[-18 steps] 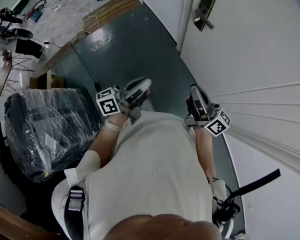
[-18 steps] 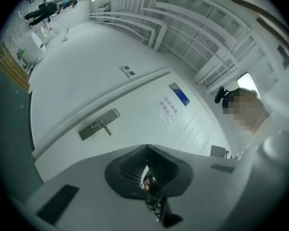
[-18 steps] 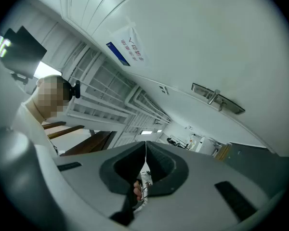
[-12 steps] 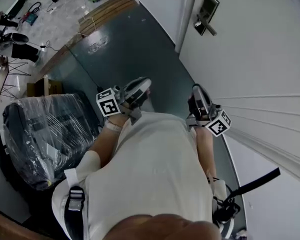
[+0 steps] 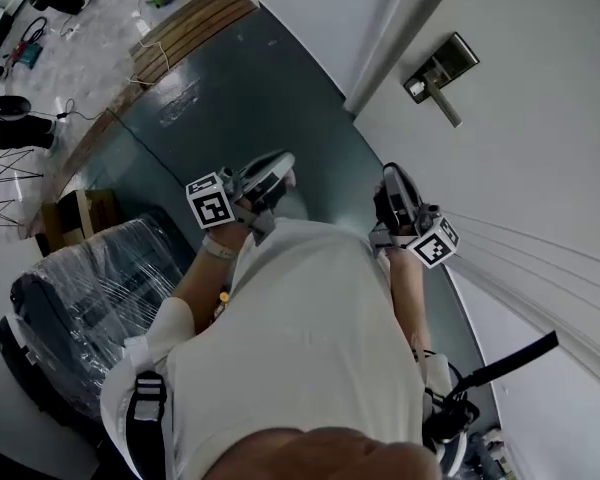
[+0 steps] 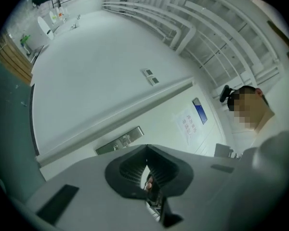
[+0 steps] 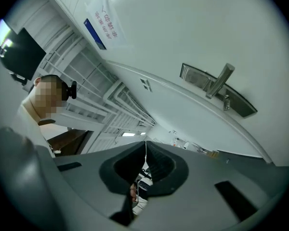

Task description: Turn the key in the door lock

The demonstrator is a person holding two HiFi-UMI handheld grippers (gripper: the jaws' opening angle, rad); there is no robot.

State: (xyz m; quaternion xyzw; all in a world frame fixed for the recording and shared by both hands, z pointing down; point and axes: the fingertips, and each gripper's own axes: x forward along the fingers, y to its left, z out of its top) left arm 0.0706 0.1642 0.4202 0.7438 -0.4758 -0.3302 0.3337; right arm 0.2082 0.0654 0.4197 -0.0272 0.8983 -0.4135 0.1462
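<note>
The lock plate [image 5: 440,68], a dark metal plate with a silver lever handle, sits on the white door [image 5: 540,148] at the upper right of the head view. It also shows in the left gripper view as the lock plate [image 6: 120,140], and in the right gripper view as the lock plate [image 7: 216,88], where a small stub [image 7: 226,101] sticks out beside the handle. I cannot tell whether that stub is the key. My left gripper [image 5: 280,168] and right gripper [image 5: 392,180] are held close in front of my chest, well short of the door. Both are shut and empty, the left gripper [image 6: 147,150] and the right gripper [image 7: 145,146].
A plastic-wrapped black bulk [image 5: 90,298] stands on the floor to my left, with a small wooden stool [image 5: 75,218] behind it. The dark floor [image 5: 230,98] runs up to a wooden strip [image 5: 185,28]. Another person [image 6: 253,114] stands behind me. A paper notice [image 6: 190,121] hangs on the wall.
The head view has swung, so the lock plate now sits further right and lower, and the wrapped bulk lower left. Both grippers stay in front of the chest, hardly moved.
</note>
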